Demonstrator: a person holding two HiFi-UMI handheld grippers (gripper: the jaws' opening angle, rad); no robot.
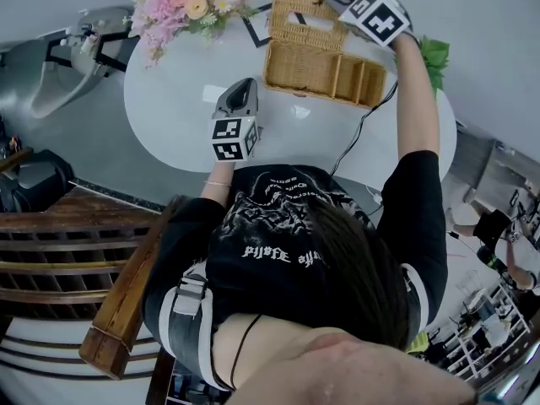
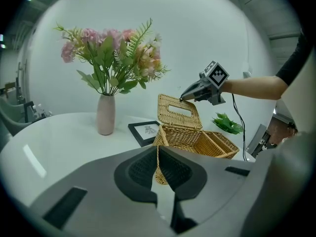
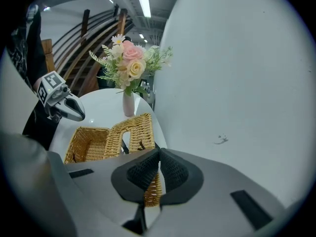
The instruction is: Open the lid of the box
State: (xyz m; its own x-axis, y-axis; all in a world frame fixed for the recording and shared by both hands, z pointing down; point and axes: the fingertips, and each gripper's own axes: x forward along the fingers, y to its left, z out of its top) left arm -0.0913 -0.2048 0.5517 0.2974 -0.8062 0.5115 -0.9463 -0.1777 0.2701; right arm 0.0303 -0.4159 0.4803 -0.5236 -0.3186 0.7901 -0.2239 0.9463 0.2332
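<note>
The right hand-held gripper (image 1: 334, 3) (image 3: 159, 152) pinches the raised slotted wicker lid (image 1: 305, 19) (image 3: 133, 131) of the rectangular woven wicker box (image 1: 314, 67) on the round white counter (image 1: 173, 104).

Nearest, the left hand-held gripper (image 1: 243, 87) (image 2: 158, 152) is held over the counter just short of the box, its jaws closed on nothing. Beyond it the box sits open-topped, its divided inside showing. The lid stands up at the far side, its top edge clamped between the right jaws. Farther back stand a pale pink vase of pink flowers (image 1: 190, 7) and a black-framed picture (image 2: 144, 132).

The lid (image 1: 305, 7) hides most of the picture frame (image 1: 256, 26).
</note>
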